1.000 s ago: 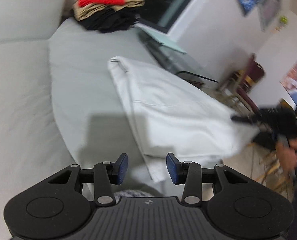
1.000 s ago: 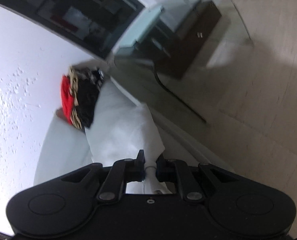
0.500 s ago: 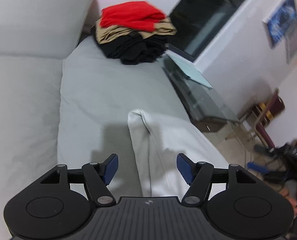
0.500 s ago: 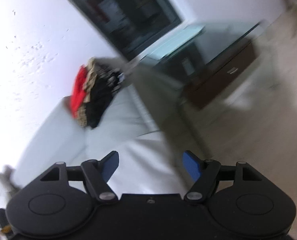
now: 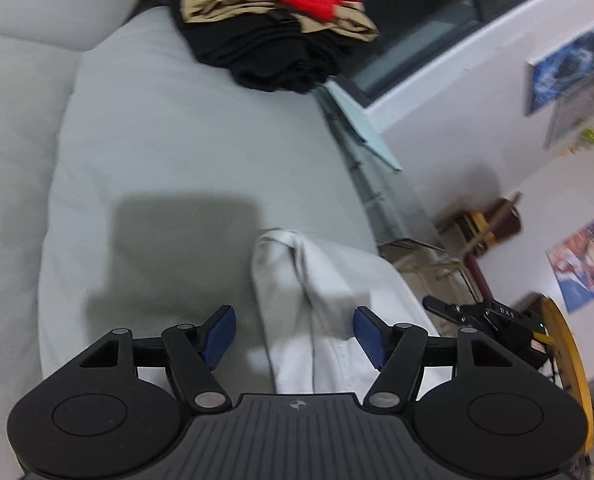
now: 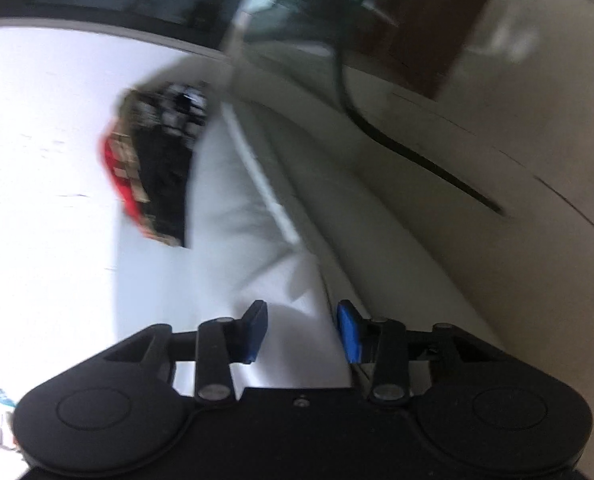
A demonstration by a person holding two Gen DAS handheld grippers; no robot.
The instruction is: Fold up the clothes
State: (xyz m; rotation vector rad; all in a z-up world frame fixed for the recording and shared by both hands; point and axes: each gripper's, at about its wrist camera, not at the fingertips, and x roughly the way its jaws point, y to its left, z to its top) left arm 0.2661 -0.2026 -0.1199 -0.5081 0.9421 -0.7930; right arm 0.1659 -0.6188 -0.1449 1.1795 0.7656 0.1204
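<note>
A folded white garment (image 5: 329, 300) lies lengthwise on the grey sofa cushion (image 5: 177, 140), its near end under my left gripper (image 5: 294, 336). That gripper is open, a blue pad on either side of the cloth without touching it. In the blurred right wrist view the same white garment (image 6: 265, 280) runs between the fingers of my right gripper (image 6: 303, 334), which stand partly apart at the cloth's edge by the sofa front. The right gripper (image 5: 437, 308) also shows at the garment's right side.
A stack of folded clothes (image 5: 273, 20), red on tan on black, sits at the far end of the sofa, also seen as the stack (image 6: 157, 168). A glass table (image 5: 369, 176) stands beside the sofa front. A chair (image 5: 493, 220) and posters are further right.
The right gripper let go of the garment's corner, opened wide, then narrowed around the cloth's edge. The left gripper opened wider and moved forward along the garment toward the stack.
</note>
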